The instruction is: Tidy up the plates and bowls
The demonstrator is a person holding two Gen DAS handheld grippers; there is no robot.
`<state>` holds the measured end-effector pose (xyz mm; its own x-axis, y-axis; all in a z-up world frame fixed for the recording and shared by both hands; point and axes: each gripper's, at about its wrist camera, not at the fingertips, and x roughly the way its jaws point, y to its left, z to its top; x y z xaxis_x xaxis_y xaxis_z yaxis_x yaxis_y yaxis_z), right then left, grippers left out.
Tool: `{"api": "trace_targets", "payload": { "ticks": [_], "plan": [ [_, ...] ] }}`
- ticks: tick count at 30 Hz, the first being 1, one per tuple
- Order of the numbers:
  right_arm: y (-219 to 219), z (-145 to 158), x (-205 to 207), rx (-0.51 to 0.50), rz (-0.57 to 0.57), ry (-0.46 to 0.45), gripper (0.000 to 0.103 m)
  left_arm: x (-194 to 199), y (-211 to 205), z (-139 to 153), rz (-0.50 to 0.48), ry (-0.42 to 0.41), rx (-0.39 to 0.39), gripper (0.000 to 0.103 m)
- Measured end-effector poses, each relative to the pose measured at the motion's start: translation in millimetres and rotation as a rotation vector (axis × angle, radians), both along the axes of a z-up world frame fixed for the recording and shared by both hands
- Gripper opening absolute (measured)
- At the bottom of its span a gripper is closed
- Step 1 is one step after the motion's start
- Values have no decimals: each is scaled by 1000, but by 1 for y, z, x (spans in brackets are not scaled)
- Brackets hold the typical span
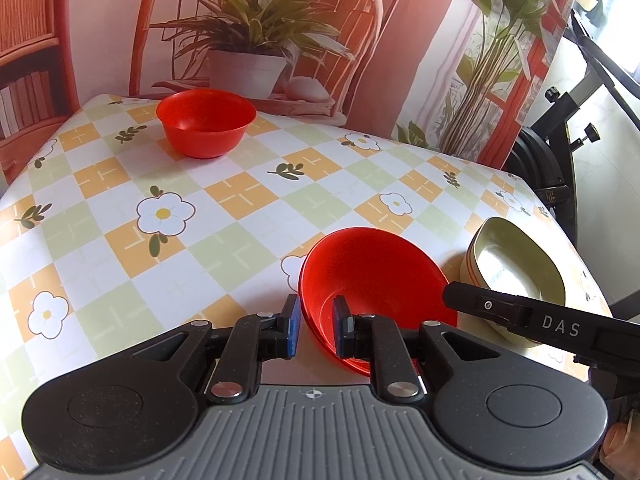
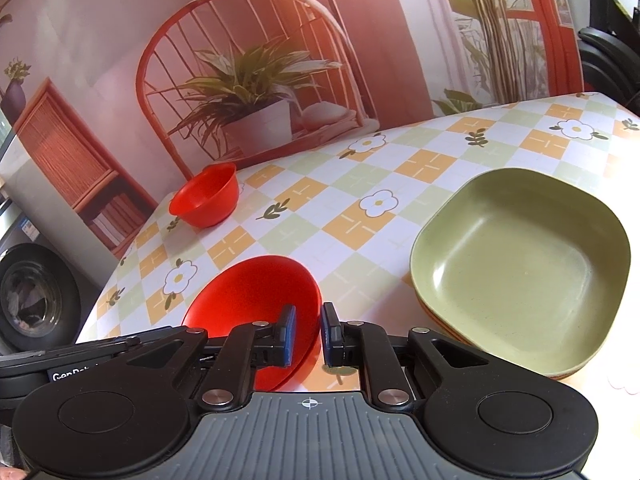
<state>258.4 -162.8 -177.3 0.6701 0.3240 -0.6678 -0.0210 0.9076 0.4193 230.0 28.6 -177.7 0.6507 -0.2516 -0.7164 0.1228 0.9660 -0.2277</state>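
Observation:
A red bowl (image 1: 376, 280) (image 2: 256, 292) sits close in front on the flowered tablecloth, with a second red edge showing under it as if nested. My left gripper (image 1: 316, 328) straddles its left rim, one finger outside and one inside, shut on the wall. My right gripper (image 2: 308, 334) grips the opposite rim the same way. A second red bowl (image 1: 206, 122) (image 2: 204, 196) stands upright at the far left of the table. A green square plate (image 1: 516, 272) (image 2: 520, 272) tops a small stack at the right.
The table (image 1: 240, 200) ends at a printed backdrop (image 1: 256, 40) showing a chair and plant. Black metal equipment (image 1: 552, 160) stands past the right edge. A washing machine door (image 2: 36, 300) is beyond the left edge. Open tablecloth lies between the bowls.

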Motion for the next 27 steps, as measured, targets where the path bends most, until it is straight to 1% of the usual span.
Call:
{"api": "trace_targets", "payload": {
  "ticks": [7,15,20,23,27],
  "plan": [
    [-4,6,0,9,-26,-19,14,2,10,5,23,-3,-32,18],
    [-6,23,10,35,-46,-45,14,23,44,35,46,-59,-55,18],
    [12,34,20,52,-18,-42,14,40,69,53,63,-80,-63,18],
    [30,39,28,66,11,-23,16,50,81,60,62,-83,-37,18],
    [56,42,43,85,18,18,17,69,95,69,45,-90,36,18]
  ]
}}
